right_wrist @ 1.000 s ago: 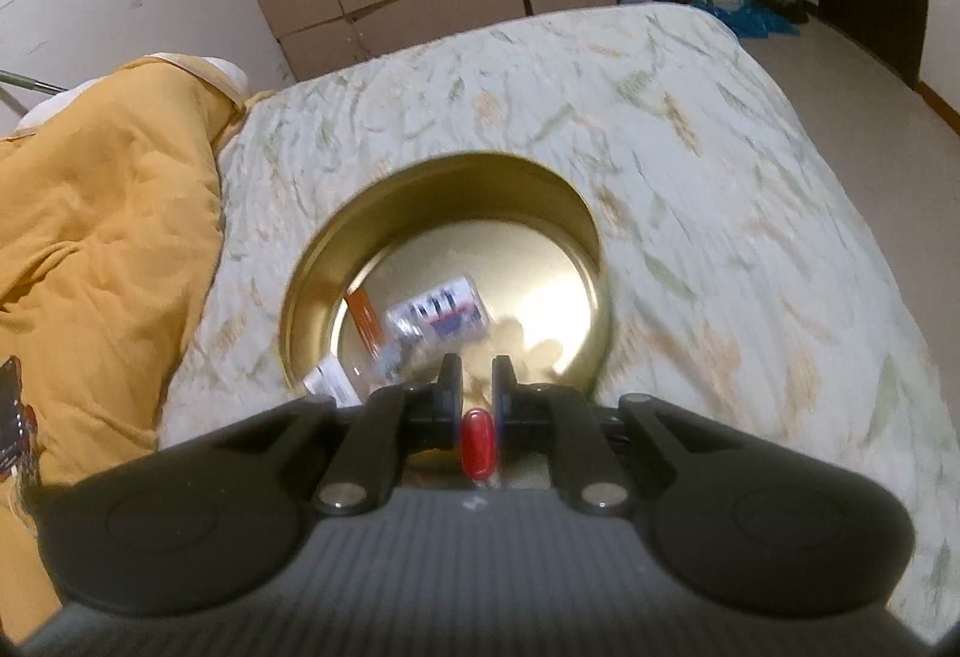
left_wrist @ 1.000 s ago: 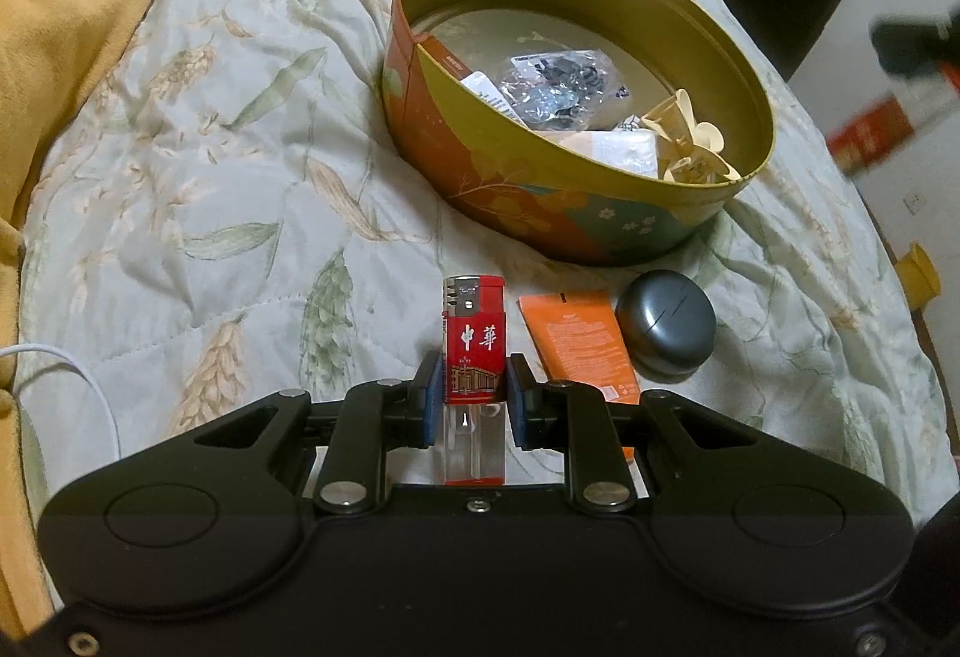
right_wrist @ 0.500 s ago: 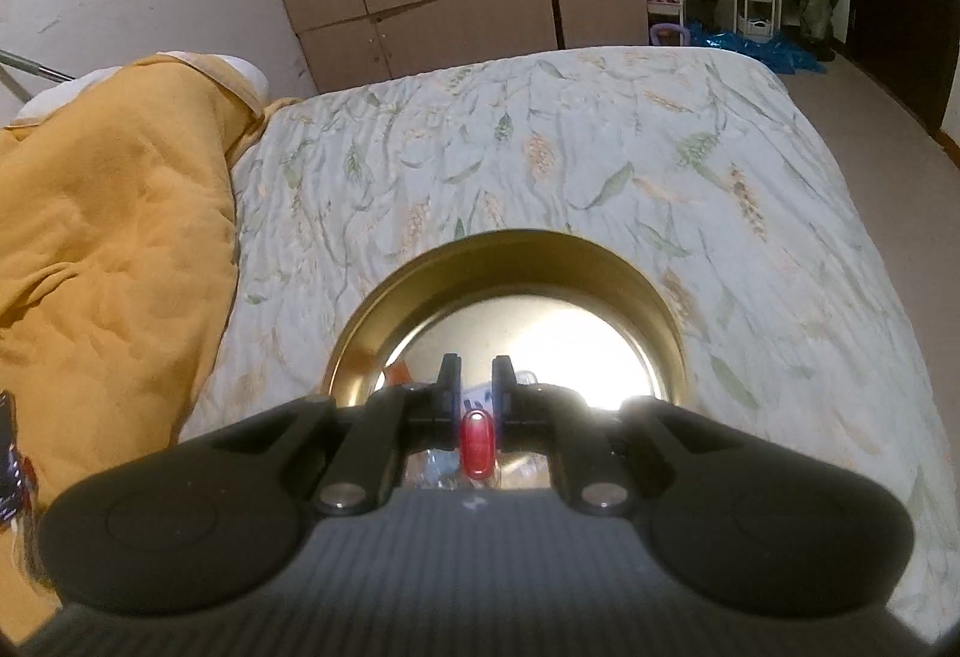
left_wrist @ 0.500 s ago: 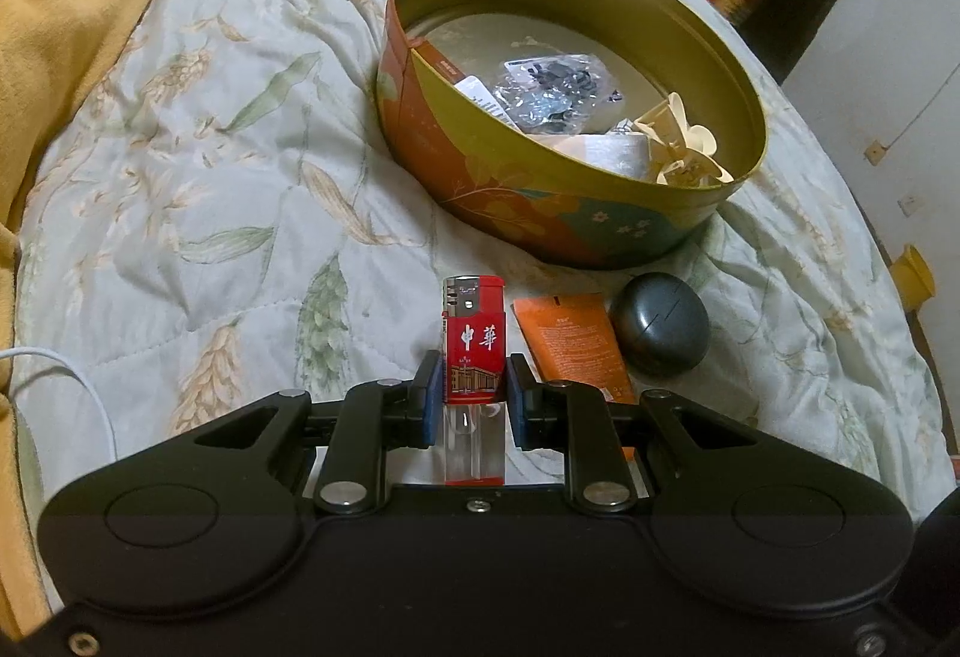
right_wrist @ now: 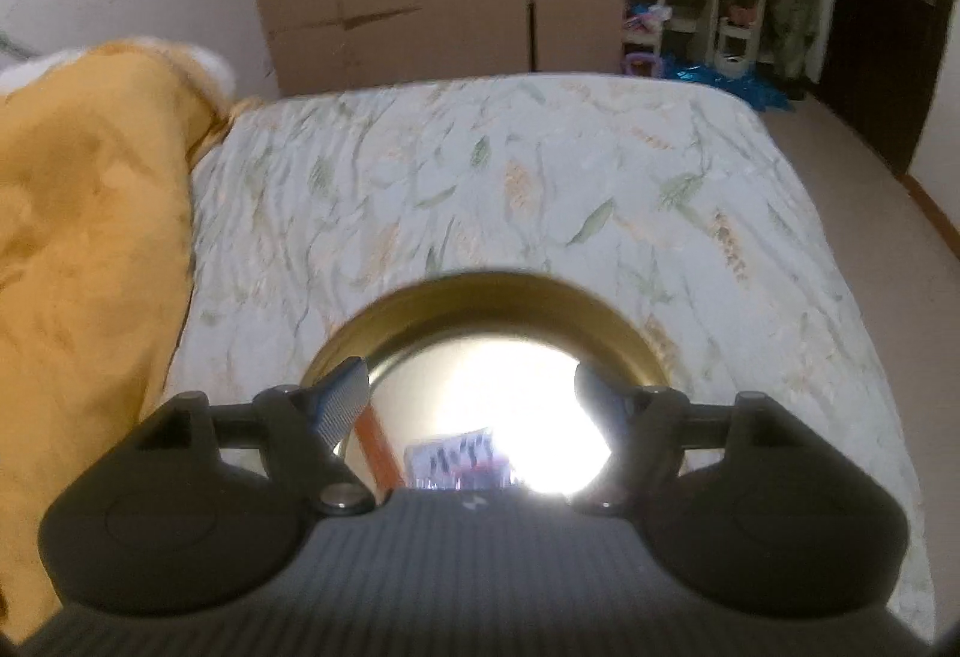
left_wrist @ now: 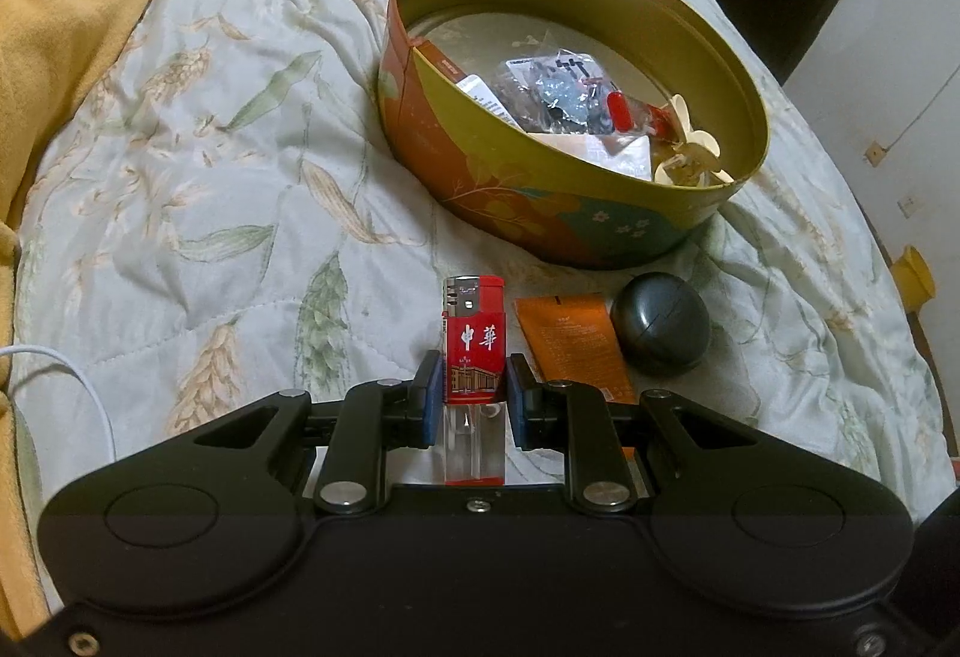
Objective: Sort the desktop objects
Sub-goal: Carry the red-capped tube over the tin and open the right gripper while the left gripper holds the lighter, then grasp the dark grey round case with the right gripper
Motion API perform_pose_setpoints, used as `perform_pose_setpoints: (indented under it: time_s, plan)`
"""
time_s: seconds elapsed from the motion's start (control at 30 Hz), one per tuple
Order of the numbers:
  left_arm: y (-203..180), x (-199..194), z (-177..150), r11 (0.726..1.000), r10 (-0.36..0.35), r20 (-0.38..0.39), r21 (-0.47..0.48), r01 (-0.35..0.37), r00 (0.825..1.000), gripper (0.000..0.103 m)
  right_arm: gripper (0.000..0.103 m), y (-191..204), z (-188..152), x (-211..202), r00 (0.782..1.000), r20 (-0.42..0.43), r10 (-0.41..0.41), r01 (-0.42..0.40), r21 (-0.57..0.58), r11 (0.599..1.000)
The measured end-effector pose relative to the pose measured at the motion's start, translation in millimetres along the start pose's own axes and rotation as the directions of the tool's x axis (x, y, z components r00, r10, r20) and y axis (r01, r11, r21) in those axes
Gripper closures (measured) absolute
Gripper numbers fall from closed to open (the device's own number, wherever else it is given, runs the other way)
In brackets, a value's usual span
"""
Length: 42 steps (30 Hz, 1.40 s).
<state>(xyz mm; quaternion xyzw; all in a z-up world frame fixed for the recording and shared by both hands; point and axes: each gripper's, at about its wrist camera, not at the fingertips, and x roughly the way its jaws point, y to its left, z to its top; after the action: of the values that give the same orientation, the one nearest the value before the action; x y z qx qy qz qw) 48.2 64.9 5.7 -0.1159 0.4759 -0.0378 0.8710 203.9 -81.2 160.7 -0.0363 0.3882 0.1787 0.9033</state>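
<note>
gripping a red lighter (left_wrist: 473,342) upright, the left tool (left_wrist: 473,393) hangs above the bed quilt (left_wrist: 210,165) near the round tin (left_wrist: 540,201). the right tool (right_wrist: 471,387) is opening, nothing between its fingers, over the tin's interior.

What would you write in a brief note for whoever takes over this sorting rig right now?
Left tool: shut on the red rectangular plastic lighter, short of the round gold-lined metal tin.
Right tool: above the tin, jaws opening, nothing between them.
Done: a small red capsule-shaped item lies in the tin.
Left: the lighter, flat orange sachet and dark grey egg-shaped case on the quilt.
</note>
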Motion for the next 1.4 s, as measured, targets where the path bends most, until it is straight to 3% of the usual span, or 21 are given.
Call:
perform_pose_setpoints:
  time_s: [0.17,0.73,1.13,1.4]
  plan:
    - [-0.3,0.5,-0.4,1.0,0.006,0.0,-0.001,-0.006,1.0,0.083,0.015,-4.4,-30.8,-5.2,0.998,-0.056,0.02,-0.022,-0.032,0.999]
    - [0.1,2.0,-2.1,0.999,0.033,0.0,0.0,-0.033,0.999,0.083,0.015,-52.6,-131.8,13.3,0.968,-0.249,0.032,-0.005,0.108,0.994]
    - [0.1,3.8,-2.0,0.999,0.043,-0.005,0.002,-0.043,0.999,0.083,0.016,-46.6,-164.5,41.1,0.946,-0.32,0.043,-0.003,0.124,0.992]
    - [0.0,4.1,-1.4,0.999,0.043,-0.005,-0.002,-0.043,0.999,0.083,0.017,-35.8,-170.9,51.1,0.943,-0.329,0.047,-0.007,0.122,0.993]
